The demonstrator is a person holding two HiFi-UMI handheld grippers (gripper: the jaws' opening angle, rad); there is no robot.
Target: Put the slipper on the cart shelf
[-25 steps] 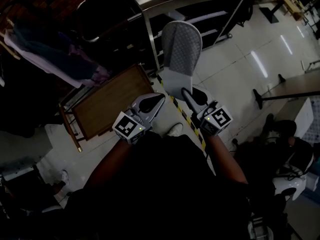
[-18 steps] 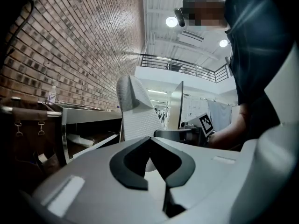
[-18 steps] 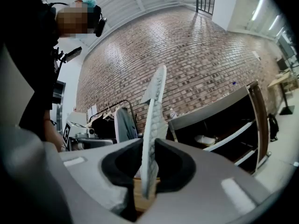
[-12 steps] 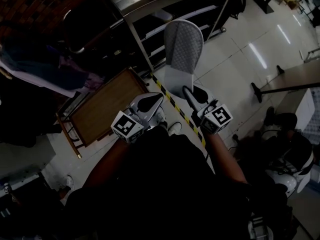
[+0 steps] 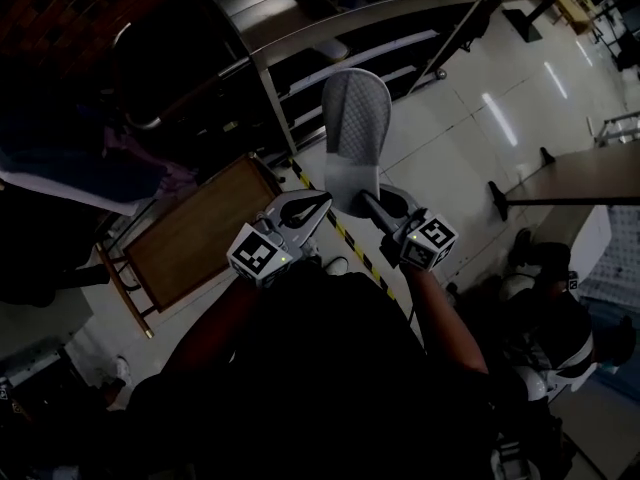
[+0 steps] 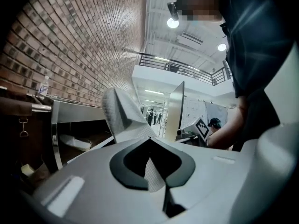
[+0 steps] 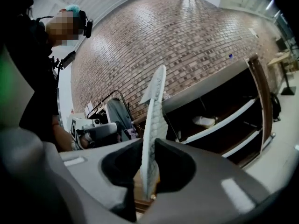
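We hold the pale slipper (image 5: 355, 128) before the steel cart (image 5: 300, 30), right gripper (image 5: 372, 200) clamped on its sole, left gripper (image 5: 322, 200) pinched on its heel edge.

Head view looks steeply down; both gripper views look level, sharing the slipper (image 5: 355, 128).

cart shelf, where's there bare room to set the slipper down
In the right gripper view the upper shelf is bare from the pale item rightward to the cart's end post. The lower shelf looks bare, though dim. The cart top carries scattered small items.
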